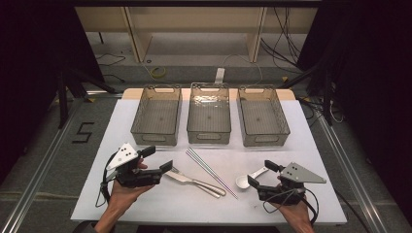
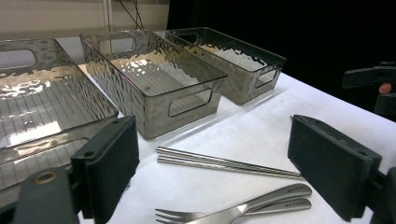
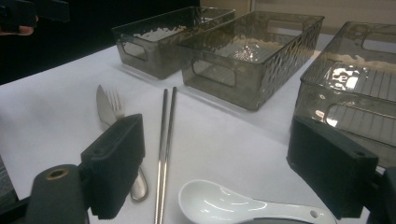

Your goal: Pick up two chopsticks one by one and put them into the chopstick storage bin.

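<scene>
Since the fork (image 1: 180, 173) lies touching the knife (image 1: 194, 182) at about 3 o'clock of the left gripper (image 1: 156, 158), whose jaws stand released and empty, a grab there could catch both or skid them into the chopsticks (image 1: 211, 172). The right gripper (image 1: 262, 174), likewise agape with nothing between, has the spoon (image 1: 245, 180) at its jaws; three trays (image 1: 209, 133) wall off 12 o'clock, and open cloth lies toward 6.
</scene>
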